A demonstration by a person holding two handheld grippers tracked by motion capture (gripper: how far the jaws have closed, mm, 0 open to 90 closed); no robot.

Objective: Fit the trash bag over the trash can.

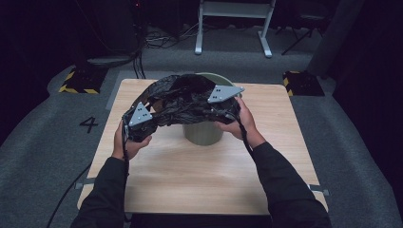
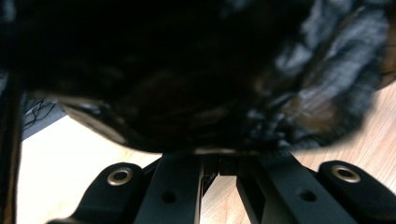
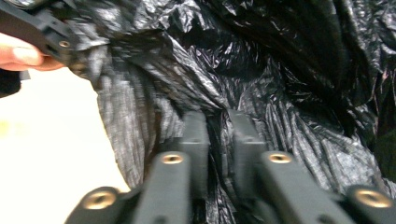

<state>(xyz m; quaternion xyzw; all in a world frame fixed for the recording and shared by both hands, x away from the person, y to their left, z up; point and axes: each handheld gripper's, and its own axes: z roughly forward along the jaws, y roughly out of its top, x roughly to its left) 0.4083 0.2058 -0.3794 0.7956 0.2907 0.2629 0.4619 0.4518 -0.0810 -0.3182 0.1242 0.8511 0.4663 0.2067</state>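
A crumpled black plastic bag [image 1: 183,99] is held stretched between the left gripper [image 1: 138,124] and the right gripper [image 1: 223,105], above a green bin [image 1: 203,133] on the desk [image 1: 199,175]. The bin is seen below and between both sets of fingers, partly covered by the bag.

A crumpled black plastic bag [image 1: 183,99] hangs stretched across the far middle of the table, draped over a green bin [image 1: 203,133], sagging between its left and right ends.
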